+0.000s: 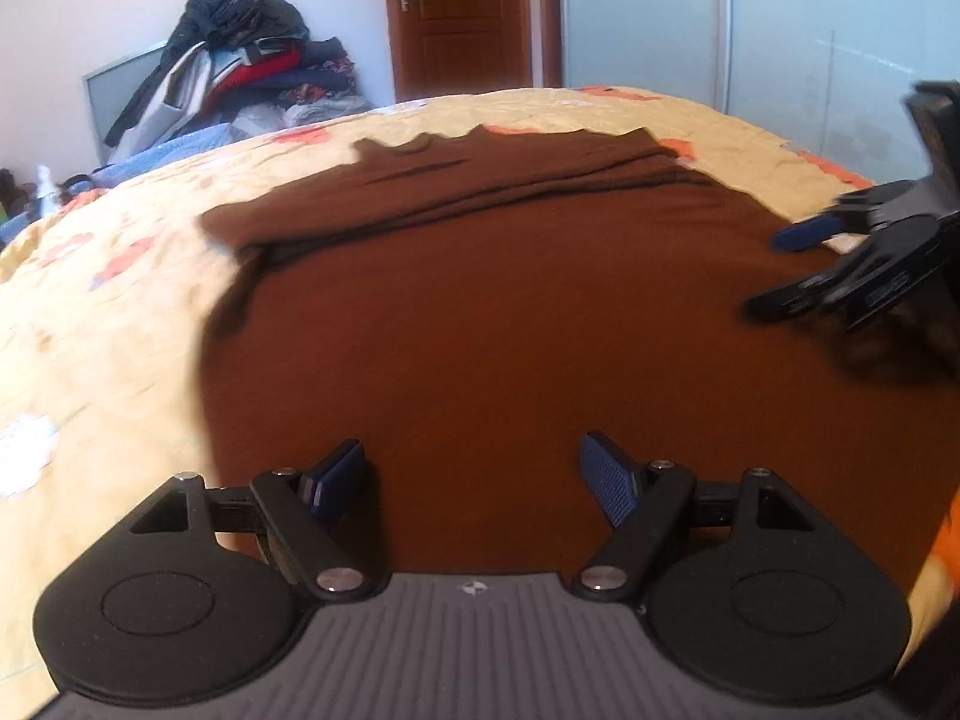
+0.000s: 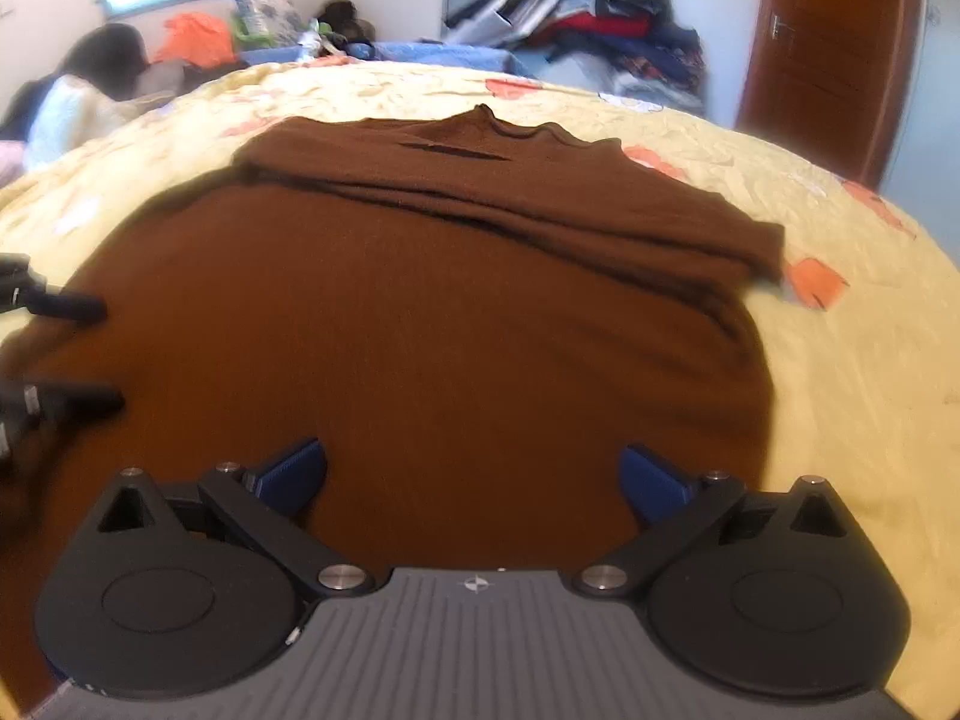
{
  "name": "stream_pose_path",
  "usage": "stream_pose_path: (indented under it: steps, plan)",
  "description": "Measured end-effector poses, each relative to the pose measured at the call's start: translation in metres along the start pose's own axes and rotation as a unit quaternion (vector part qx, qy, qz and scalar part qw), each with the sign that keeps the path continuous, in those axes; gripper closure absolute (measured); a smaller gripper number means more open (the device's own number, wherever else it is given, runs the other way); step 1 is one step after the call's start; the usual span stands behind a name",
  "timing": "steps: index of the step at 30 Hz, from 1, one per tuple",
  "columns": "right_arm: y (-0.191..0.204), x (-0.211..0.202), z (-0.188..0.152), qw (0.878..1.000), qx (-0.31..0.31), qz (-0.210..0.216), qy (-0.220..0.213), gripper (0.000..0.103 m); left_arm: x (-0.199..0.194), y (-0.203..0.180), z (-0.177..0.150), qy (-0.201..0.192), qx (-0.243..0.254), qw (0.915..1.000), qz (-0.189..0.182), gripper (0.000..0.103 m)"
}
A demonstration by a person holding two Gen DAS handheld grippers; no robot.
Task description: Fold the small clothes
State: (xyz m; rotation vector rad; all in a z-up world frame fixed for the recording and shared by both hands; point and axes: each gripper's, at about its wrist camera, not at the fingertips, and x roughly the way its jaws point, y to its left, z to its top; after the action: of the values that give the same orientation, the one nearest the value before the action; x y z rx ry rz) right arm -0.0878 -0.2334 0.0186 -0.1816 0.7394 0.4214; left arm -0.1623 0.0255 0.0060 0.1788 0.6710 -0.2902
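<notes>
The brown top (image 2: 432, 324) is lying flat on the yellow floral bedspread (image 2: 852, 360), neckline toward the far side, with its sleeves folded across the upper body in stacked pleats. This arrangement is leaving a broad, smooth lower panel facing both tools, probably so the hem can be taken up next. The left gripper (image 1: 474, 480) is hovering above that panel with its blue pads (image 1: 609, 483) spread wide, gripping nothing. The right gripper (image 2: 474, 474) is likewise hanging parted and empty over the near hem. Beyond the bed, a clothes pile (image 1: 240, 54) is sitting against the wall beside a wooden door (image 1: 462, 12).
</notes>
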Motion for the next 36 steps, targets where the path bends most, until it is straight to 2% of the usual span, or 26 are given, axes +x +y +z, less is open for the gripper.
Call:
stream_pose_path:
  steps: [3, 5, 7, 10, 13, 14, 15, 17, 20, 22, 23, 26, 28, 31, 34, 36]
  plan:
    - [-0.014, -0.021, -0.012, 1.000, 0.008, -0.013, 0.007, 0.000, -0.012, 0.015, -0.009, 0.005, -0.012, 0.9998, 0.014, 0.024]
    - [-0.013, -0.026, -0.008, 0.999, 0.015, -0.025, 0.026, 0.001, -0.018, 0.014, -0.004, 0.020, -0.029, 0.9991, 0.022, 0.024]
    - [0.000, -0.035, 0.001, 0.999, 0.023, -0.037, 0.024, 0.004, -0.027, 0.009, 0.000, 0.017, -0.048, 0.9987, 0.007, 0.025]
    - [0.028, -0.046, -0.003, 1.000, 0.010, 0.021, 0.006, 0.001, -0.038, -0.007, -0.002, -0.002, -0.021, 0.9992, -0.034, 0.024]
    - [0.060, -0.041, -0.017, 0.997, -0.044, 0.044, 0.039, 0.001, -0.031, -0.020, -0.014, 0.021, 0.024, 0.9987, -0.039, 0.024]
    - [0.066, -0.038, -0.027, 0.996, -0.058, 0.041, 0.058, 0.000, -0.032, -0.017, -0.021, 0.009, 0.024, 0.9988, -0.042, 0.024]
    - [0.063, -0.045, -0.038, 0.997, -0.048, 0.045, 0.036, 0.000, -0.035, -0.013, -0.027, 0.004, 0.022, 0.9987, -0.045, 0.024]
    - [0.055, -0.058, -0.054, 0.997, -0.045, 0.050, 0.025, 0.000, -0.044, -0.002, -0.033, 0.011, 0.005, 0.9990, -0.042, 0.024]
    - [0.048, -0.073, -0.054, 0.996, -0.027, 0.051, 0.061, 0.000, -0.057, 0.011, -0.026, 0.022, -0.018, 0.9993, -0.022, 0.024]
    - [0.042, -0.075, -0.033, 0.996, 0.006, 0.058, 0.074, 0.000, -0.060, 0.020, -0.006, -0.013, -0.044, 0.9988, -0.018, 0.024]
    - [0.036, -0.077, -0.019, 0.996, 0.025, 0.062, 0.051, 0.000, -0.057, 0.024, 0.008, -0.036, -0.054, 0.9979, -0.011, 0.024]
    - [0.014, -0.056, 0.037, 0.994, 0.080, 0.060, -0.050, 0.000, -0.022, 0.025, 0.056, -0.096, -0.065, 0.9925, 0.039, 0.019]
    - [0.000, -0.024, 0.072, 0.990, 0.112, 0.025, -0.077, 0.000, 0.016, 0.020, 0.087, -0.110, -0.068, 0.9897, 0.062, 0.019]
    - [-0.012, 0.031, 0.112, 0.986, 0.143, -0.019, -0.078, 0.000, 0.075, 0.017, 0.123, -0.095, -0.065, 0.9891, 0.091, 0.019]
    - [-0.021, 0.080, 0.130, 0.983, 0.165, -0.071, -0.044, 0.000, 0.124, 0.026, 0.138, -0.037, -0.085, 0.9891, 0.115, 0.019]
    - [-0.027, 0.106, 0.122, 0.979, 0.181, -0.092, -0.004, 0.000, 0.147, 0.033, 0.135, 0.009, -0.094, 0.9876, 0.126, 0.017]
